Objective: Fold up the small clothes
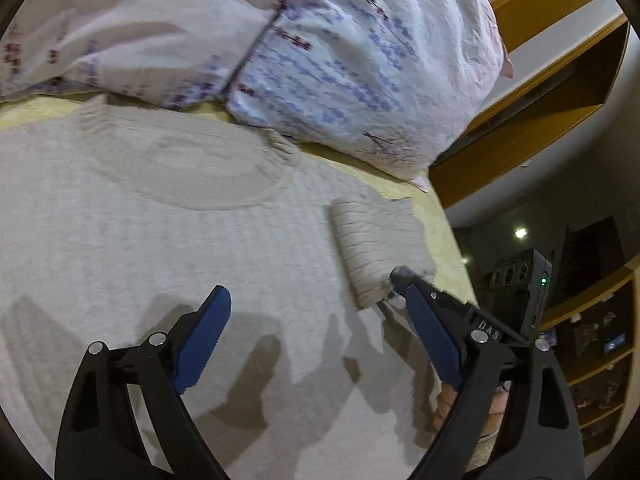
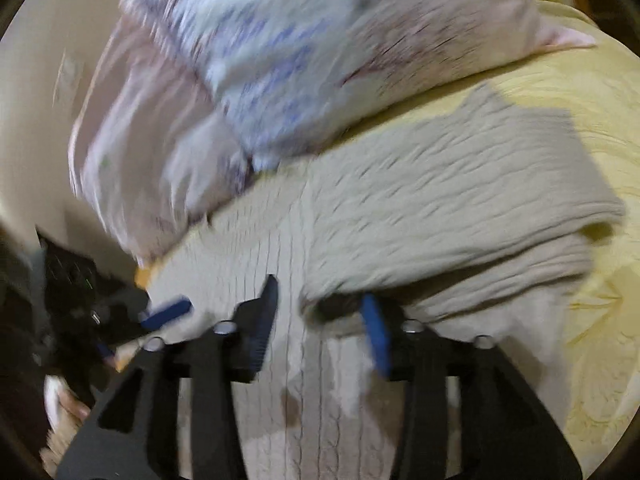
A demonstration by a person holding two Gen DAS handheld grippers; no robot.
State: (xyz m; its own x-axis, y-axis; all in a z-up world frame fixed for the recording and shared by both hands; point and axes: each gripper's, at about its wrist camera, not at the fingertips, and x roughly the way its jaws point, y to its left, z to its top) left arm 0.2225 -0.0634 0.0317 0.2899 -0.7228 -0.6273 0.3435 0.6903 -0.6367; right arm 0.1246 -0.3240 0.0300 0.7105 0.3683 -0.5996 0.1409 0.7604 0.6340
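A beige cable-knit sweater (image 1: 160, 248) lies flat on a yellow bedspread (image 1: 448, 248), its round neckline (image 1: 188, 168) towards the pillows. In the left wrist view one sleeve (image 1: 376, 248) lies folded along the sweater's right side. My left gripper (image 1: 310, 292) is open wide just above the knit, and its right fingertip (image 1: 400, 276) is at the sleeve's cuff. In the blurred right wrist view my right gripper (image 2: 320, 300) stands open over the sweater (image 2: 280, 248), at the edge of a folded-over sleeve (image 2: 460, 208). Nothing is pinched between its pads. A blue pad of the left gripper (image 2: 168, 312) shows at the left.
Two pillows with a blue and purple print (image 1: 340, 60) (image 2: 280, 60) lie against the sweater's top edge. The bed's edge (image 1: 460, 280) runs close on the right in the left wrist view. Beyond it are wooden shelves (image 1: 540, 120) and a dark device with a green light (image 1: 542, 280).
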